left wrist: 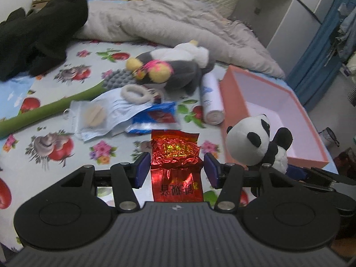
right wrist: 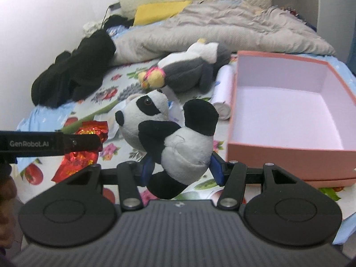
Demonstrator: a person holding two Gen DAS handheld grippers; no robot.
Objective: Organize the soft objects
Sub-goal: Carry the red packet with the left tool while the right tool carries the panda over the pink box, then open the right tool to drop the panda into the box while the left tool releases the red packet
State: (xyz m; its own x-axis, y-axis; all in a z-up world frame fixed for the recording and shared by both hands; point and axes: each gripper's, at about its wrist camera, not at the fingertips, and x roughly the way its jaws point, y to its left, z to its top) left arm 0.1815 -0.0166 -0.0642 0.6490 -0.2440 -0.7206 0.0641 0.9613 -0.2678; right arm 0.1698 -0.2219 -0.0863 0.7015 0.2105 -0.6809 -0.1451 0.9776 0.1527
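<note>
**Panda toy in the grip, pink box waiting**

While the left gripper [left wrist: 175, 169] is hovering released, its pads either side of a red foil packet [left wrist: 176, 162] lying on the floral bedsheet [left wrist: 55, 111], the left wrist view is showing the panda plush [left wrist: 255, 142] just in front of the pink box [left wrist: 278, 111].

Over on the right wrist view, the right gripper [right wrist: 181, 169] is clenching the panda's white belly, lifted left of the box's near wall [right wrist: 278, 155]. This looks like the carrying step; next it needs moving over the empty box and releasing.
</note>
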